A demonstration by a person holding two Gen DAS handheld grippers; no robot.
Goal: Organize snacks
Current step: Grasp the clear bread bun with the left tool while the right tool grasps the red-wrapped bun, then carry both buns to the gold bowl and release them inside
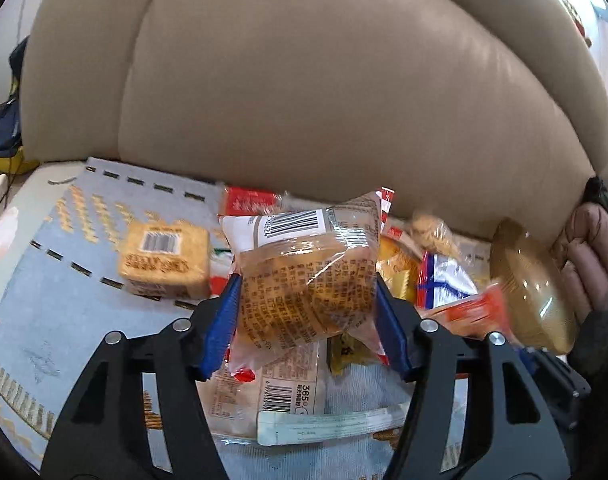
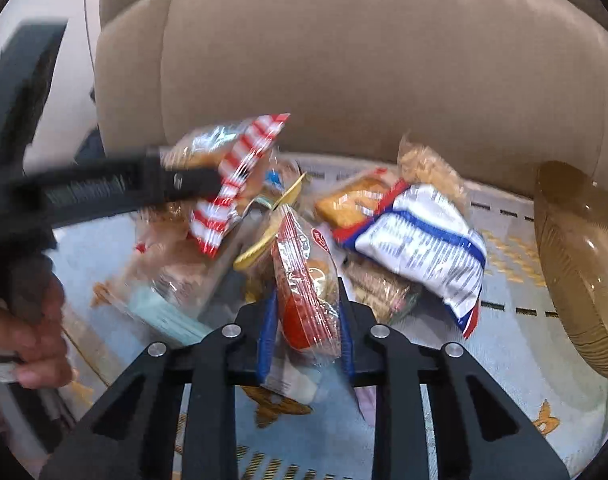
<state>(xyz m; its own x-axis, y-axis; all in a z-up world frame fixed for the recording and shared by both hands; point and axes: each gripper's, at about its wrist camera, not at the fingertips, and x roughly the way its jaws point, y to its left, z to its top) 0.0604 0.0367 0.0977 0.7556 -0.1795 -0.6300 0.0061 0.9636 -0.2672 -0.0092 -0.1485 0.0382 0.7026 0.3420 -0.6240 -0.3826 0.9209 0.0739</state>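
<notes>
My left gripper (image 1: 307, 284) is shut on a clear-wrapped bread packet (image 1: 304, 276) with a barcode and red-striped edge, held above the snack pile. The same packet shows in the right wrist view (image 2: 239, 172), with the left gripper's black arm across it. My right gripper (image 2: 306, 298) is shut on a red and clear snack packet (image 2: 304, 296), seen edge-on. A pile of snacks lies on a light blue mat (image 1: 63, 300) on the sofa seat, including a blue and white packet (image 2: 420, 248) and a square cracker pack (image 1: 163, 260).
A beige sofa backrest (image 1: 304, 80) rises behind the pile. An amber glass bowl (image 2: 580, 268) stands tilted at the right; it also shows in the left wrist view (image 1: 532, 284), next to a hand. A flat bread pack (image 1: 271, 392) lies under the left gripper.
</notes>
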